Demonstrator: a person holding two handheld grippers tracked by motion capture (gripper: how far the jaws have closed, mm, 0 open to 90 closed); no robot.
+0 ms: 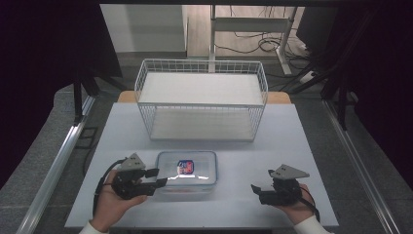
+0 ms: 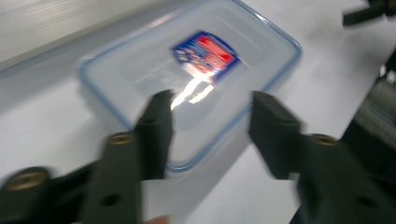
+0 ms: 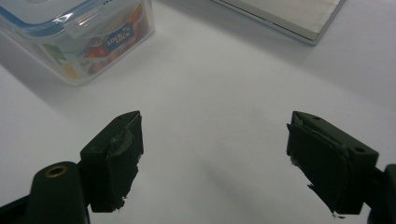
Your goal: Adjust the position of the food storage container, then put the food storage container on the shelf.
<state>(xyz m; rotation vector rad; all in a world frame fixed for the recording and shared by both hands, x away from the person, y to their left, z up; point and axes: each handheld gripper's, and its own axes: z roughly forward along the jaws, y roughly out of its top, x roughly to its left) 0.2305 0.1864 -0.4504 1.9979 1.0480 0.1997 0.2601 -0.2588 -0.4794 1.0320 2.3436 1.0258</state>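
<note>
While your left gripper (image 1: 155, 177) is hovering at the left end of the clear plastic food container (image 1: 187, 171), you are keeping its jaws spread, one over the lid's near corner and the other just off the edge. That container is sitting shut, blue-sealed lid on, near the front of the white table (image 1: 292, 146), with a red and blue label (image 2: 204, 52) on top. Your right gripper (image 1: 259, 189) is resting well apart to the right, its jaws gaping over bare tabletop. Behind the container, a white wire basket (image 1: 201, 100) is standing.
</note>
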